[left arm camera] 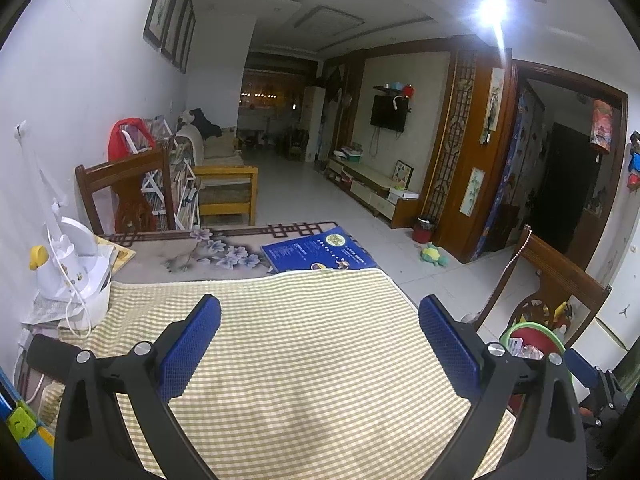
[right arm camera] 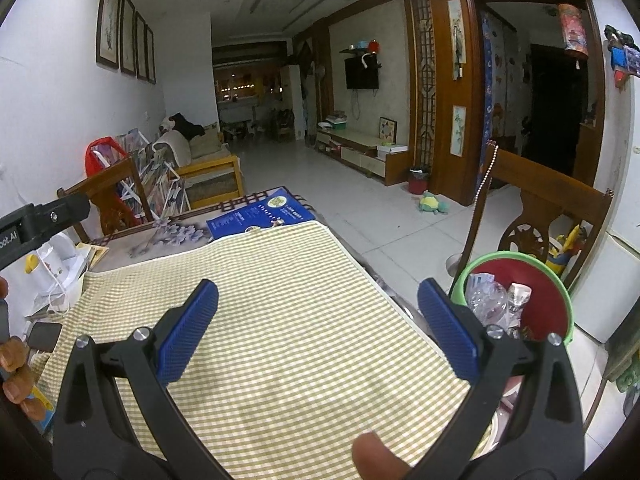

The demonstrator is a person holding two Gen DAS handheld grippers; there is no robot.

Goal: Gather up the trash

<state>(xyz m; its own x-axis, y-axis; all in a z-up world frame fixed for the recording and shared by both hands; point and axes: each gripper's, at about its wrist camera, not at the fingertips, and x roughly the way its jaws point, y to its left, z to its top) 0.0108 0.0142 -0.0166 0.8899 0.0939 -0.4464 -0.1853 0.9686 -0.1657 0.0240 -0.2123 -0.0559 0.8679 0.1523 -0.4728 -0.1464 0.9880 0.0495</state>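
1. Left gripper [left arm camera: 319,322]: jaws spread wide, nothing between the blue pads, held over the checked cloth [left arm camera: 288,344].
2. Right gripper [right arm camera: 318,306]: jaws likewise wide apart and empty, over the same cloth [right arm camera: 280,320].
3. Trash basin [right arm camera: 556,296], green rim and red inside, at 3 o'clock of the right gripper, just off the table edge; crumpled plastic and paper trash [right arm camera: 500,300] lies inside it.
4. Blue book [left arm camera: 318,252] at 12 o'clock, partly under the cloth's far edge.
5. White kettle [left arm camera: 72,268] at 9 o'clock.
6. Red bin [right arm camera: 418,180] and stuffed toy [right arm camera: 432,204] on the floor, far at 1 o'clock.
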